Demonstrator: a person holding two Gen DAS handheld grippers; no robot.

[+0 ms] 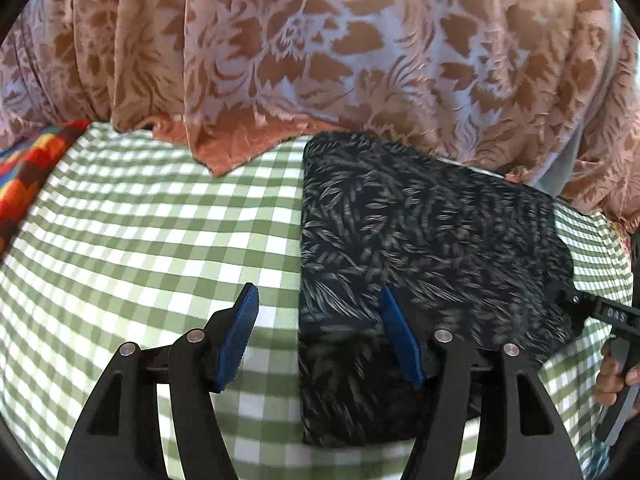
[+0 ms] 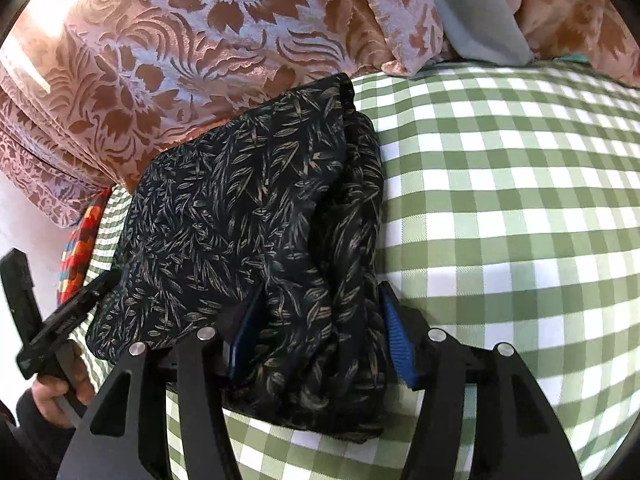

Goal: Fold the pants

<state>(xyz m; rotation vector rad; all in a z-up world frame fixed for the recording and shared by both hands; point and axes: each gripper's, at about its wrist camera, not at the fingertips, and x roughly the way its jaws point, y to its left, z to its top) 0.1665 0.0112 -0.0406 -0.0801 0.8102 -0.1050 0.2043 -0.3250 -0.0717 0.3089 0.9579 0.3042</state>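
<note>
The left gripper (image 1: 318,320) stands with its blue pads apart over the near left edge of the folded pants (image 1: 420,248), clamping nothing. The right gripper (image 2: 320,328) is spread too, its jaws either side of the thick folded edge of the dark leaf-print pants (image 2: 256,208); I cannot tell whether the pads touch the cloth. The pants lie on the green checked cloth (image 1: 140,220), just before the floral curtain (image 1: 320,48)

Green-checked cloth (image 1: 140,220), pink floral drapery (image 1: 320,40) behind, multicoloured fabric (image 1: 24,176) at the edge
</note>
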